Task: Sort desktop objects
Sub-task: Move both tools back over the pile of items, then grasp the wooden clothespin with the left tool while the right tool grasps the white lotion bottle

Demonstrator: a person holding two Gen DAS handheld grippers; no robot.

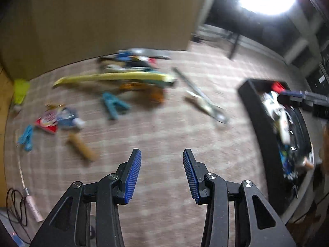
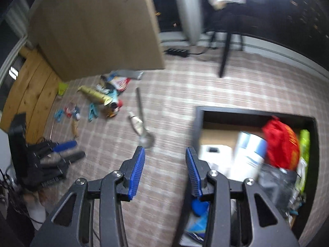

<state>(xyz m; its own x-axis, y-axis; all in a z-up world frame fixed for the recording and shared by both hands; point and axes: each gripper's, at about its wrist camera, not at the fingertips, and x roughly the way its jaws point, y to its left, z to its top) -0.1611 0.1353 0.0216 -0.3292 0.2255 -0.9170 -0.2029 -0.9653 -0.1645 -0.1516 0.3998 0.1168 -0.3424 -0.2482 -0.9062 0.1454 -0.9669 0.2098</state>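
Holding nothing, your left gripper [image 1: 162, 154] hangs with jaws spread over bare checked cloth [image 1: 156, 131]; your right gripper [image 2: 165, 152] is likewise spread and empty. Just beyond the right fingertips lies a metal spoon [image 2: 146, 139]. Loose items, including a yellow tube [image 1: 115, 77], sit farther off; the black bin [image 2: 314, 144] stands right, already part filled.

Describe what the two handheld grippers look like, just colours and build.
Both match. The left gripper and right gripper each have two matte black, speckled linkage arms with triangular cut-outs and round silver pivot pins. Each finger ends in a flat black backing faced with a blue ribbed pad. Thin dark cables show behind the left one. No sleeve is visible.
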